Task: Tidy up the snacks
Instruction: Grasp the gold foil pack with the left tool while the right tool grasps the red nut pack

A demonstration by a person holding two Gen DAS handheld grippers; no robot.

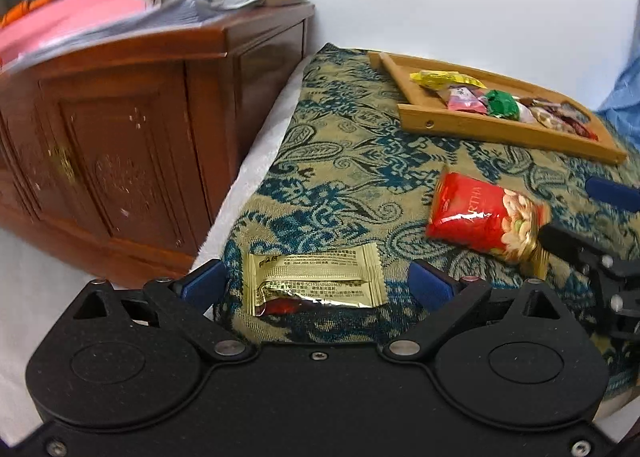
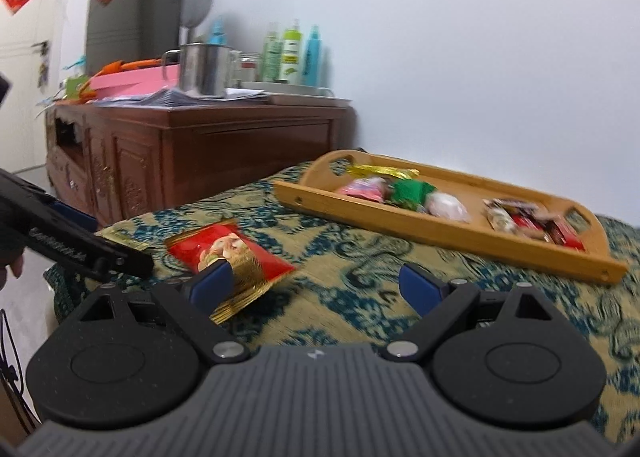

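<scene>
A gold snack packet (image 1: 316, 279) lies flat on the patterned cloth (image 1: 344, 161) between the open fingers of my left gripper (image 1: 318, 285). A red nut bag (image 1: 486, 217) lies to its right; it also shows in the right wrist view (image 2: 230, 251). My right gripper (image 2: 318, 287) is open, with its left finger at the red bag's near end and nothing between the jaws. A wooden tray (image 2: 452, 233) with several wrapped snacks sits further back on the cloth, also in the left wrist view (image 1: 500, 129).
A dark wooden cabinet (image 2: 224, 153) stands left of the cloth, loaded with papers, a metal pot (image 2: 204, 71) and bottles. A white wall runs behind. The cloth's left edge drops off beside the cabinet.
</scene>
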